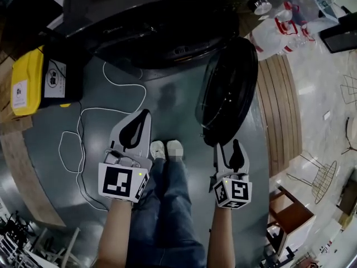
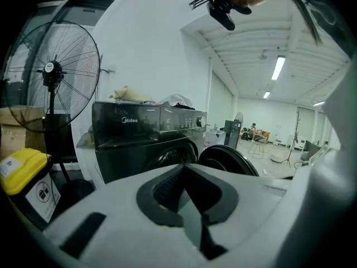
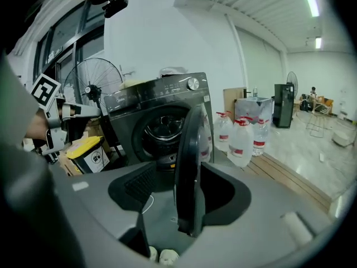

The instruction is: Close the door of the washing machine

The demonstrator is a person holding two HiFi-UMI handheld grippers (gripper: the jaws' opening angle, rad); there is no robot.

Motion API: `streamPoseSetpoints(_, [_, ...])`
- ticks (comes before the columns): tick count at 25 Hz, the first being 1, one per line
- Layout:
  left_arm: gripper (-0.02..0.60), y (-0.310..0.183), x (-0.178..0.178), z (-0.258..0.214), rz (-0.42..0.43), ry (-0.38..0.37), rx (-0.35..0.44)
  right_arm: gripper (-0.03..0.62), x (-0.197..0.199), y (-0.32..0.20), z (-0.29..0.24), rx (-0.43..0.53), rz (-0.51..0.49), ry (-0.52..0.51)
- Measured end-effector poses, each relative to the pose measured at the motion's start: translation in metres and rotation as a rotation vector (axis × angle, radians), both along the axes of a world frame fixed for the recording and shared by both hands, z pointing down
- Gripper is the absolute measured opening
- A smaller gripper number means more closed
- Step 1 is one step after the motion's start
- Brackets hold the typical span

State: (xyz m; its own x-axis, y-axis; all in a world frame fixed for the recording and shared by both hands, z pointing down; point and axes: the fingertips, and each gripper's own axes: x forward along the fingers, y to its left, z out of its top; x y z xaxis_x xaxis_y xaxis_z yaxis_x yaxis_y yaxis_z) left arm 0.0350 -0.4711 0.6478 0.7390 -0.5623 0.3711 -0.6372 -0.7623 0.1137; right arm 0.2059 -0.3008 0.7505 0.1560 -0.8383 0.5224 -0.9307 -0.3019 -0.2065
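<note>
While left tool (image 1: 146, 113) sits closed, right tool (image 1: 235, 143) pinches the open, dark round door (image 1: 228, 85).

**Room and Surroundings**

The floor (image 1: 167, 102) is smooth grey, and a white cable (image 1: 106, 121) loops across it. A strip of wooden planking (image 1: 279, 110) borders it on the right, with pale polished flooring beyond. The wall (image 2: 150, 54) is plain white. Tube lights (image 2: 277, 67) run along a ribbed white ceiling. A pedestal fan (image 2: 50, 71) stands at the left, beside a yellow bin (image 2: 22, 172). Large water bottles (image 3: 242, 141) stand at the far end of the planking. A wire chair (image 1: 326, 180) and a brown stool (image 1: 290, 216) stand at the far right.
</note>
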Motion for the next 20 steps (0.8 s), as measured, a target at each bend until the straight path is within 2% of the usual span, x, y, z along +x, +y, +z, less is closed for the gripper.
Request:
streamPoseSetpoints(8, [0.008, 0.007, 0.008, 0.015, 0.01, -0.005, -0.017, 0.204, 0.008, 0.014, 0.049, -0.099, -0.021, -0.011])
streamPoseSetpoints(13, [0.008, 0.004, 0.009, 0.014, 0.005, -0.003, -0.021, 0.138, 0.012, 0.01, 0.054, -0.122, -0.04, 0.0])
streamPoseSetpoints(20, [0.008, 0.0, 0.003, 0.015, -0.01, -0.001, -0.029, 0.106, 0.009, 0.007, 0.057, -0.174, -0.059, 0.025])
